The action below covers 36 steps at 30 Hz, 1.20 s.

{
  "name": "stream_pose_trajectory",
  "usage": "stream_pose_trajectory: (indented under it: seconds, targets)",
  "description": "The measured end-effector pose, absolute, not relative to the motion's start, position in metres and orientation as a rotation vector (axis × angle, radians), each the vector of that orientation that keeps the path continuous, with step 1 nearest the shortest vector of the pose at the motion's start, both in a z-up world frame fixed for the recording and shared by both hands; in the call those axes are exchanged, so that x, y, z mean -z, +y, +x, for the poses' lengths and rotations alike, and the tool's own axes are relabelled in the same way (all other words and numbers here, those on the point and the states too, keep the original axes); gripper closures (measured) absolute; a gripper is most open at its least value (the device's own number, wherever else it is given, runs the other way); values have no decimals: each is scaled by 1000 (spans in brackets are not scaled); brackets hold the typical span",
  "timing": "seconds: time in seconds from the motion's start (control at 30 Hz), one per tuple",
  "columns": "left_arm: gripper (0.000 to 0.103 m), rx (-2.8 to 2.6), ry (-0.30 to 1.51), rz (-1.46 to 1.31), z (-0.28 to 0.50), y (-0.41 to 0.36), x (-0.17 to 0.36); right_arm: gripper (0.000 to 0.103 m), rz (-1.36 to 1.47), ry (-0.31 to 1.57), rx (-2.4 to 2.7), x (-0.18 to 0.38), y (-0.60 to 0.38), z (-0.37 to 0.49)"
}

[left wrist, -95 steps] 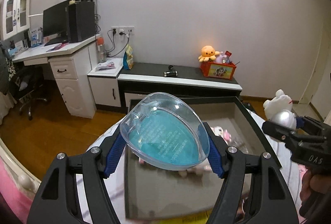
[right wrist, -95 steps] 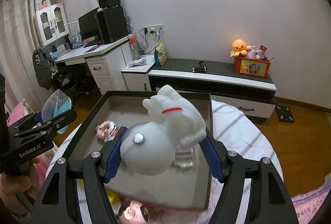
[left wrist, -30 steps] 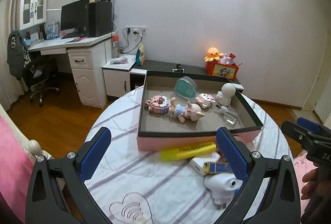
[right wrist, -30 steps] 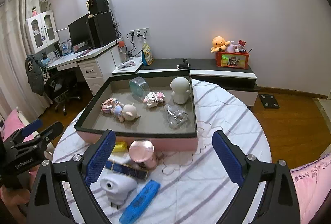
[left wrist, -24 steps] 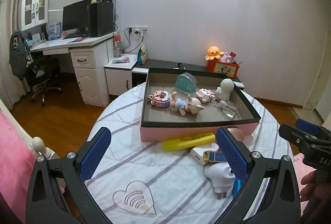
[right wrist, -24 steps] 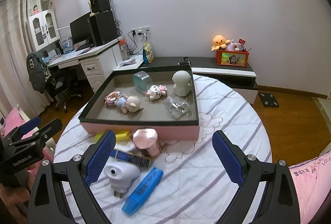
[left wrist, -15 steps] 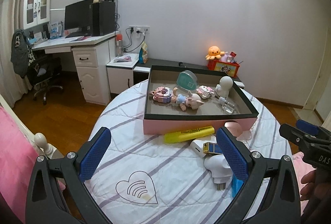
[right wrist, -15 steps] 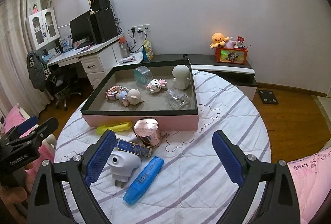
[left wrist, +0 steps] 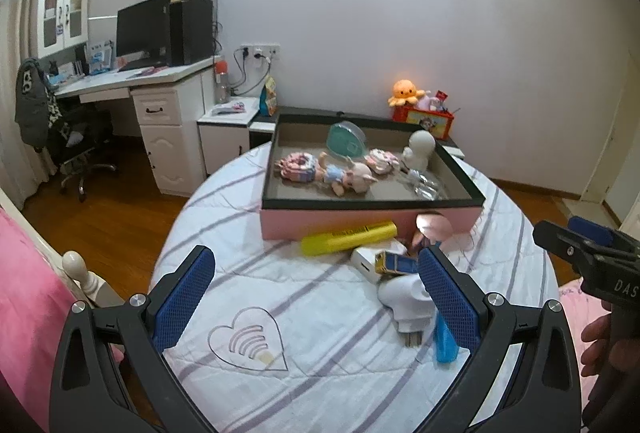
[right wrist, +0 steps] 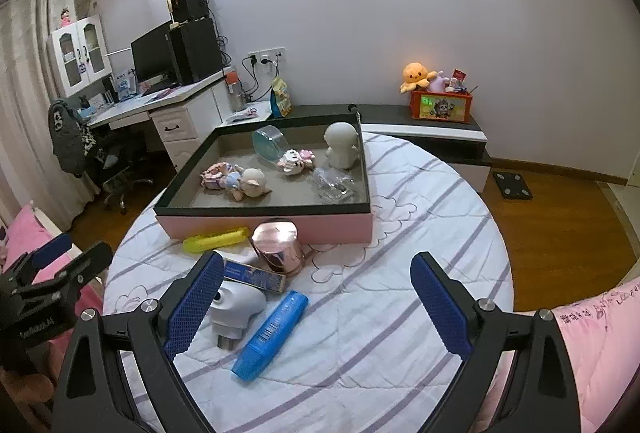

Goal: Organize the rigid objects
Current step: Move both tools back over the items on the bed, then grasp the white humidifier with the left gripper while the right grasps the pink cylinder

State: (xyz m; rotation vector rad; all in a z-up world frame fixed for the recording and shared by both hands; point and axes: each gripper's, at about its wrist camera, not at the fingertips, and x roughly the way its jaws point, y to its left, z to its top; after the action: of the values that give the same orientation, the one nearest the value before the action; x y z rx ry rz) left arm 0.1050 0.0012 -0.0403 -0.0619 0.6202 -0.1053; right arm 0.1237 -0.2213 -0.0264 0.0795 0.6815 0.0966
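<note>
A pink box (left wrist: 360, 223) (right wrist: 328, 229) with a dark rim stands on the round table and holds a clear blue case (left wrist: 345, 141) (right wrist: 271, 144), a white figure (left wrist: 420, 149) (right wrist: 341, 145), small dolls (left wrist: 332, 175) (right wrist: 236, 183) and a clear item (right wrist: 334, 185). In front of it lie a yellow marker (left wrist: 348, 237) (right wrist: 216, 240), a rose metal cup (right wrist: 278, 245) (left wrist: 434, 227), a blue-gold box (right wrist: 256, 277) (left wrist: 396, 263), a white plug (right wrist: 236, 307) (left wrist: 408, 303) and a blue marker (right wrist: 272, 335) (left wrist: 444, 341). My left gripper (left wrist: 316, 301) and right gripper (right wrist: 318, 307) are both open and empty, held back from the table's near edge.
The table (right wrist: 400, 273) has a white striped cloth. A desk with monitor (left wrist: 140, 73), an office chair (left wrist: 76, 141) and a low cabinet with toys (right wrist: 436, 105) stand behind. Pink bedding (right wrist: 592, 345) lies at the lower right and pink bedding (left wrist: 28, 293) at the left.
Both grippers let go of the blue case and white figure, which now rest in the box, and have pulled back toward me and opened wide.
</note>
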Motion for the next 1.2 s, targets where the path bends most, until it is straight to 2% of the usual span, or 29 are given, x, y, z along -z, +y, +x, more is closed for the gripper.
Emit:
stream_pose_trajectory:
  seconds: [0.7, 0.77, 0.83, 0.87, 0.93, 1.2]
  targets:
    - [0, 171, 829, -7, 145, -77, 115, 7, 145, 786, -84, 72, -256, 146]
    - [5, 176, 850, -16, 152, -77, 123, 7, 144, 797, -88, 75, -255, 150]
    - [25, 234, 873, -71, 157, -73, 128, 7, 141, 807, -95, 79, -252, 155]
    - [28, 253, 876, -89, 158, -71, 130, 7, 138, 812, -100, 81, -250, 158]
    - [45, 273, 875, -82, 157, -70, 130, 7, 134, 823, -110, 84, -245, 163]
    - [46, 272, 862, -85, 156, -46, 125, 7, 106, 864, -173, 97, -217, 190]
